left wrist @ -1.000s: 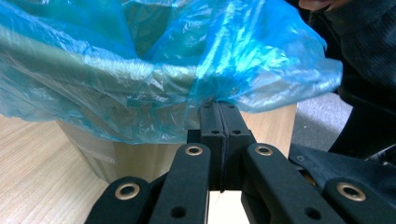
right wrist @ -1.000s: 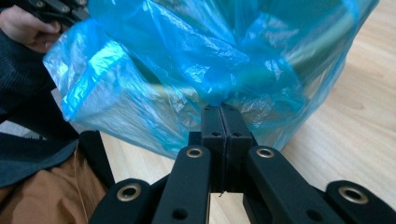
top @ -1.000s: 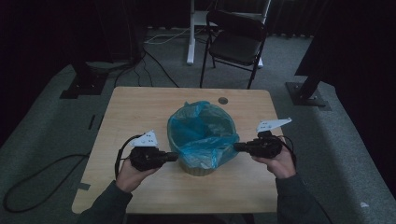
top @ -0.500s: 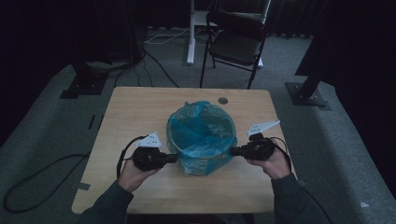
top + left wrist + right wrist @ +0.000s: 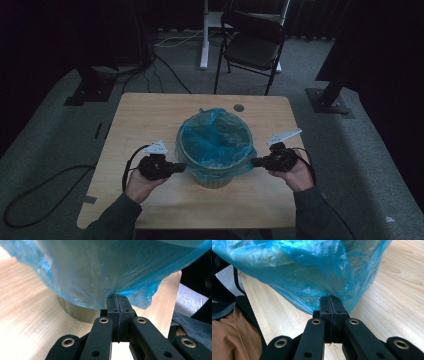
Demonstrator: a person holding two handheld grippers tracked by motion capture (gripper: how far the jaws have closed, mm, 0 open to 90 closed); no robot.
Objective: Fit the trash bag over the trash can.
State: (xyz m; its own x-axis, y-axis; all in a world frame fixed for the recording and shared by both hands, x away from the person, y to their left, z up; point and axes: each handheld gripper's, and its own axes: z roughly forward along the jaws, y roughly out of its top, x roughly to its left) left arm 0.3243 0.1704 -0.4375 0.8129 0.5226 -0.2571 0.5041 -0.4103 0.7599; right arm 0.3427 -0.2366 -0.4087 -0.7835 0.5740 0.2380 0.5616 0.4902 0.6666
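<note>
A round bin (image 5: 214,177) stands in the middle of the wooden table (image 5: 150,115), lined with a blue plastic bag (image 5: 215,142) whose edge is folded down over the rim. My left gripper (image 5: 184,167) sits at the bin's left side, shut on the bag's hanging edge (image 5: 105,300). On the bin's right, my right gripper (image 5: 254,162) is shut on the bag's edge (image 5: 324,290) there. Both stretches of film are drawn taut from the pinched jaws. The bin's tan wall (image 5: 77,312) shows below the bag in the left gripper view.
A small dark hole (image 5: 238,107) marks the table's far side. A black folding chair (image 5: 252,47) stands behind the table, beside a white stand (image 5: 205,35) and floor cables. Dark stand bases rest on the carpet at left (image 5: 87,92) and right (image 5: 330,102).
Both grippers have come lower along the bin's sides, pulling the bag's edge down over the rim. The bag now lies flatter, with the bin's round opening showing.
</note>
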